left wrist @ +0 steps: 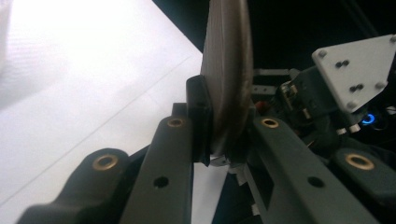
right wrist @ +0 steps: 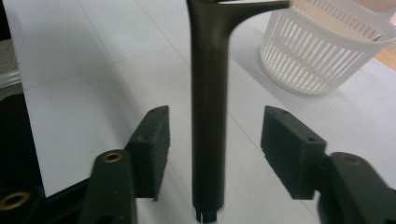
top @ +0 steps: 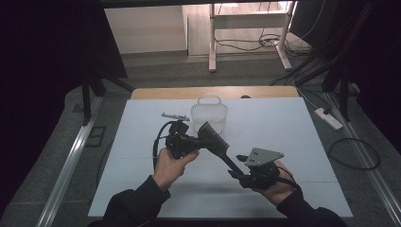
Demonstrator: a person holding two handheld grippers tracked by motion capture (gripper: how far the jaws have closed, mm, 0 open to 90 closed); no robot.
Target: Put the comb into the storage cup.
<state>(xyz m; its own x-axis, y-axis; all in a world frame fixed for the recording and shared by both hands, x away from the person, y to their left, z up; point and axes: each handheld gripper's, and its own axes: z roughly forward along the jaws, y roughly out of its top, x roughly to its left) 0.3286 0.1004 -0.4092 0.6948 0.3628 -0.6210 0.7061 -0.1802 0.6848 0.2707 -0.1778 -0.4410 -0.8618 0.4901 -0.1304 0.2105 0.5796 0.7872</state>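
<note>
A dark spatula-like tool is held above the white table sheet, between the two grippers. My left gripper is shut on its broad head; in the left gripper view both pads press the head. In the right gripper view the long straight handle runs up between the jaws of my right gripper. That gripper is open, with a gap on each side of the handle. In the high view my right gripper is at the handle's lower end.
A white slotted basket with a handle stands at the back middle of the sheet, just beyond the tool's head, and appears again as the basket. A small grey metal utensil lies left of it. Power strip and cables lie on the floor to the right.
</note>
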